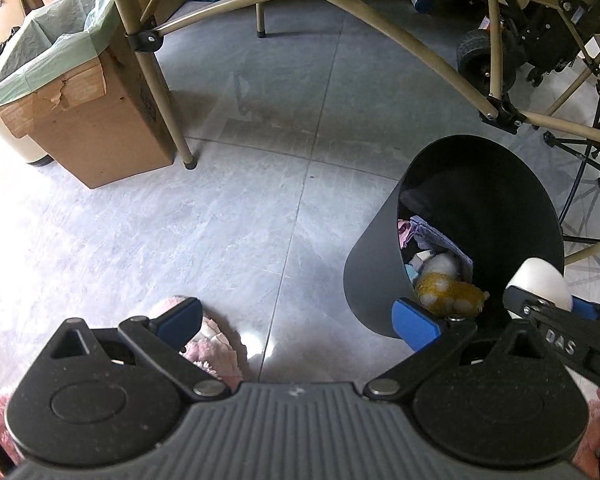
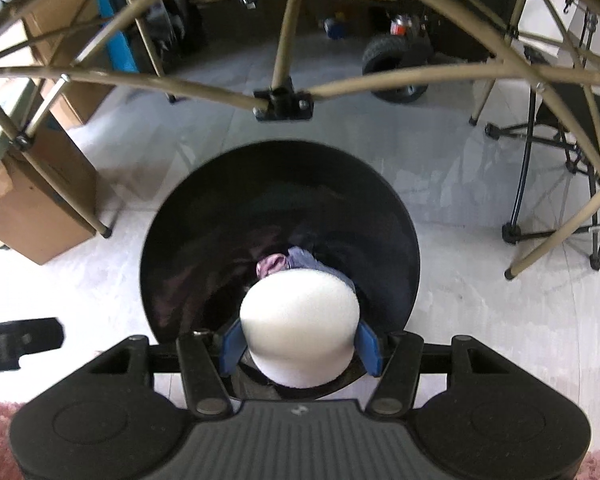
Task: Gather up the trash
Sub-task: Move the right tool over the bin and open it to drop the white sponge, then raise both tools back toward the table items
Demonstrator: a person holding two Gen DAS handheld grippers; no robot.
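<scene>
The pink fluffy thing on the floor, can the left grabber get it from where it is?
Probably yes. The left gripper is open and holds nothing, and the pink fluffy thing lies right under its left finger on the floor. Nothing sits between them; the black bin stands off to the right.

We see our left gripper (image 1: 298,322) spread wide over grey floor beside the black bin (image 1: 384,276). Inside the bin lies mixed trash (image 1: 444,276); above its rim our right gripper (image 1: 540,300) clamps a white ball (image 1: 542,276).
</scene>
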